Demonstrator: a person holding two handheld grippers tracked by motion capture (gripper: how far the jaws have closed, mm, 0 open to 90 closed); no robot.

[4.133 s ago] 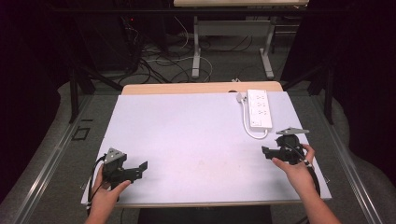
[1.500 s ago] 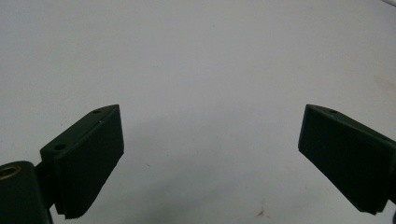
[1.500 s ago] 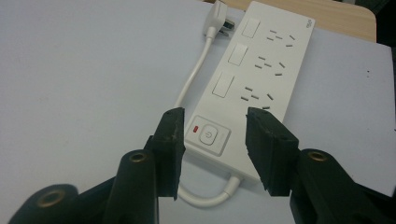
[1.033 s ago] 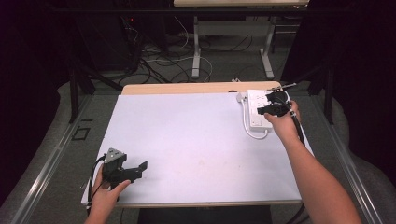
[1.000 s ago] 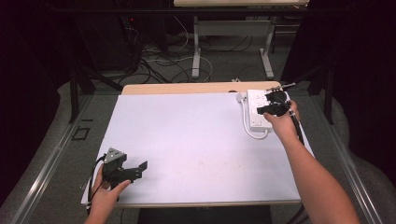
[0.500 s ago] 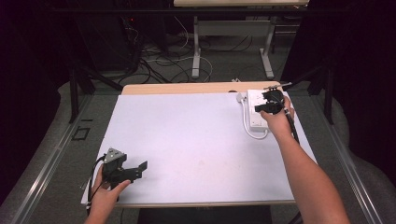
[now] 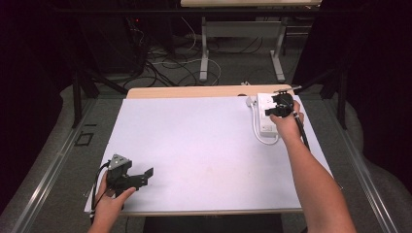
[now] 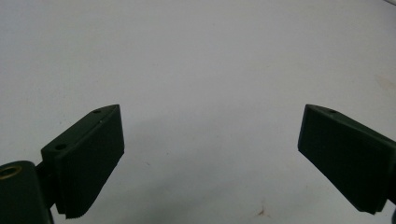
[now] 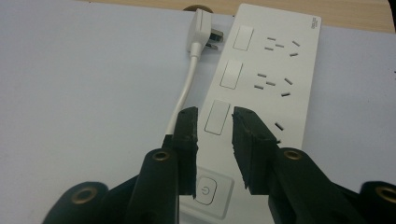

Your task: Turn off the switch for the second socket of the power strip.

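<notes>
At the near left corner of the white counter, far to the left of the power strip, the left hand holds the left tool low over the bare surface; in the left gripper view its 2 jaws stand wide apart, released, with bare counter between them. The power strip lies flat near the far right corner of the counter, its long side running toward the far edge. Its white cord runs along its left side, touching or just beside it, and ends in a plug lying on the counter next to the strip's far end. The right hand holds the right tool directly over the strip. In the right gripper view its 2 jaws have just been closing and now stand a narrow gap apart above the nearest of 3 rocker switches, grasping nothing. A power button sits on the strip below the jaws.
</notes>
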